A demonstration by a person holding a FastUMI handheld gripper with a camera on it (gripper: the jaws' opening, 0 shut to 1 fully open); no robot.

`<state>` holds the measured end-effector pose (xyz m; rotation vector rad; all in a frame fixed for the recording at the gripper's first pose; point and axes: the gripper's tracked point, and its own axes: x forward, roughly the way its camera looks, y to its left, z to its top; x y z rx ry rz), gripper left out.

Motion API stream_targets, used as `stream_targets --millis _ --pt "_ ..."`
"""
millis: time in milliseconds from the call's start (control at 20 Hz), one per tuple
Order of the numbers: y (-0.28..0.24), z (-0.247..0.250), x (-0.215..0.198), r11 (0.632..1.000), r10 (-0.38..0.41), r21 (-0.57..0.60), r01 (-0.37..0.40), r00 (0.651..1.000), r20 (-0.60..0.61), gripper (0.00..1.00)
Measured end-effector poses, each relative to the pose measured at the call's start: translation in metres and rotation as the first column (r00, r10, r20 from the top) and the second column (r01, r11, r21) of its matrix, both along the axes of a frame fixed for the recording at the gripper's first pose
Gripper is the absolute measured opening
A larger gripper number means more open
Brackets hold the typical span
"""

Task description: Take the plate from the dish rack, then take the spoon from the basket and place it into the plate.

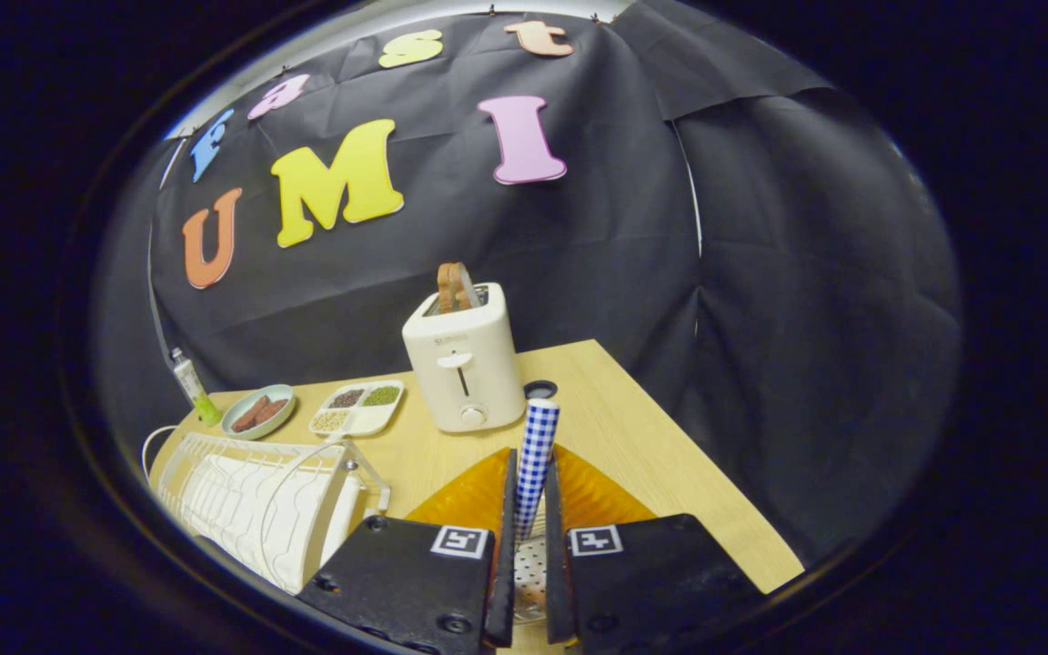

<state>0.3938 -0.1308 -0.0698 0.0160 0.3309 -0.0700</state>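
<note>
The spoon (535,455) is pinched by its checked handle between the jaws (529,509), held upright above the amber plate (465,496) on the tabletop (651,437), apparently so it can be lowered in

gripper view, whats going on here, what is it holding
A hand-held gripper has its jaws closed on a blue-checked spoon handle, standing upright between them over a perforated basket. An orange plate already lies on the wooden table just ahead, so the spoon seems about to go there. The white dish rack sits beside it, with a toaster, a dish of sausages and a divided tray beyond.
</note>
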Motion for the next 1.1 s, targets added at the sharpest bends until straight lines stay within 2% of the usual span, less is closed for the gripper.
stream_targets --millis 500,750,950,1100 --pt "0.006 0.005 -0.028 0.998 0.015 0.068 -0.013 0.999 -0.034 0.14" --pt "-0.001 0.009 -0.03 0.993 -0.032 0.111 0.036 0.999 -0.038 0.11" --pt "-0.001 0.039 -0.04 0.984 -0.047 0.171 0.04 0.998 0.037 0.11" --pt "0.001 0.066 -0.054 0.989 -0.055 0.146 0.038 0.992 0.117 0.11"
